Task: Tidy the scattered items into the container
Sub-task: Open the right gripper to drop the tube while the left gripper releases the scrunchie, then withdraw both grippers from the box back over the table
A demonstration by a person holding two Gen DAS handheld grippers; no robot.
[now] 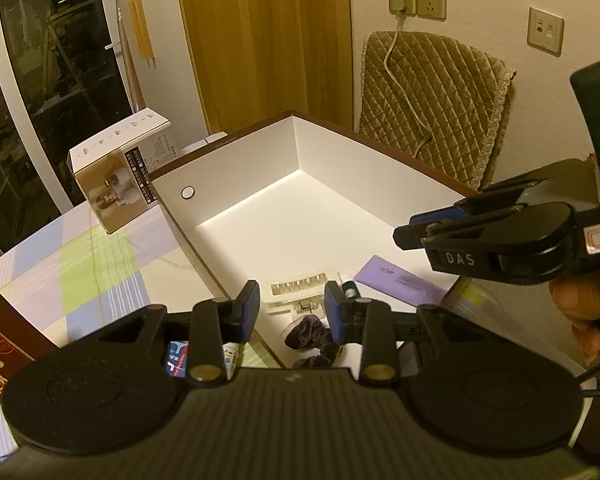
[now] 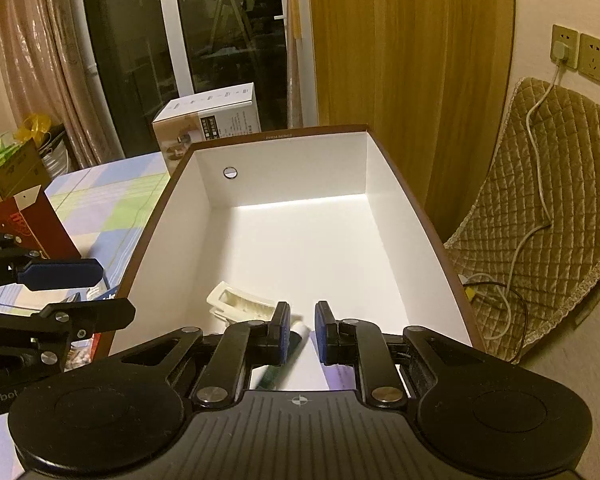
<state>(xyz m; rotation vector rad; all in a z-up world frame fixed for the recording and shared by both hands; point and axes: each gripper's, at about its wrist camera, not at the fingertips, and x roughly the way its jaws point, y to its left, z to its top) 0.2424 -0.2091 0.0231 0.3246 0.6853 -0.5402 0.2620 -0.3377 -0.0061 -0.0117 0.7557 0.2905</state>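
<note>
The container [image 2: 296, 240], a white-lined box with a brown rim, sits on a table [image 1: 80, 264] covered by a pastel checked cloth; its far half is bare floor, leaving open room between the walls, while its right wall runs close to a quilted chair back [image 2: 540, 220]. Inside the near end lie a cream hair clip [image 2: 240, 304], a dark velvet scrunchie [image 1: 312, 336], a lilac card [image 1: 400, 280] and a green tube with a white cap [image 2: 276, 368]. The left gripper [image 1: 292, 314] hangs over the near left wall, jaws spread partway with nothing between the blue pads; the clip and scrunchie show in the gap below. The right gripper [image 2: 302, 330] hangs over the near end of the box, jaws drawn to their narrowest with a slim gap visible and nothing pinched; the tube lies beneath its left finger. In the left wrist view the right gripper body carries the letters "DAS" and a pink sticker, with a hand [image 1: 580, 312] behind it. Outside the left wall, small packets [image 1: 178, 358] with blue and red print remain on the cloth, partly hidden. A red carton [image 2: 28, 224] stands near the table's left edge, and a printed product box [image 1: 116, 172] stands just beyond the far left corner. Wall sockets [image 1: 416, 0] hold a white plug. The small print on the far rim is unreadable.
</note>
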